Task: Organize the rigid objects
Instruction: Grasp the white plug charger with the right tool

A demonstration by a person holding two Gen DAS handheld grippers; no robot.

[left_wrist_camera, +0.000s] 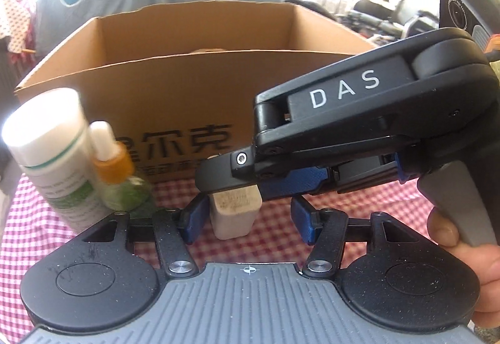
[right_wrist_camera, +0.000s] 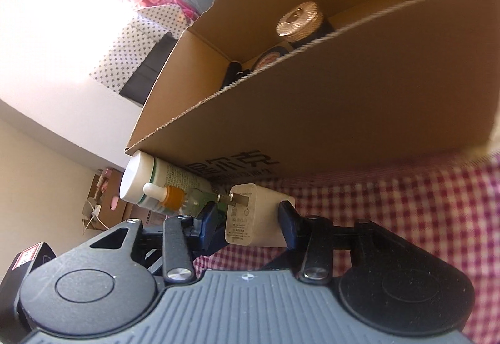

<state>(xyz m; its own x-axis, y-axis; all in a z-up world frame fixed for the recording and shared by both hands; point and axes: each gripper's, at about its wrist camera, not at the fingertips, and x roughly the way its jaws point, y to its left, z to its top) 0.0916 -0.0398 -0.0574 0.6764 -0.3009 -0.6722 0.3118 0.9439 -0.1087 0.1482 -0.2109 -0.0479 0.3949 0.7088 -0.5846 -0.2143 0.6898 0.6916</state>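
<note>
Grasp | your right gripper pinches white plastic wall charger, lower centre, for lifting into brown cardboard box above | left gripper spread, idle around it.

The cardboard box stands on the checked worktop, its near wall closing off the far side; only its open top gives passage. Inside, a gold-lidded jar and what seem to be two darker items fill the near-left floor, while the far right looks free. On the left, a white bottle and a dropper bottle stand touching, near the box wall. The right gripper crosses in from the right over the white charger, blocking approach from above. The left gripper sits with the charger between its spread fingers. Bare cloth lies to the charger's right.
</note>
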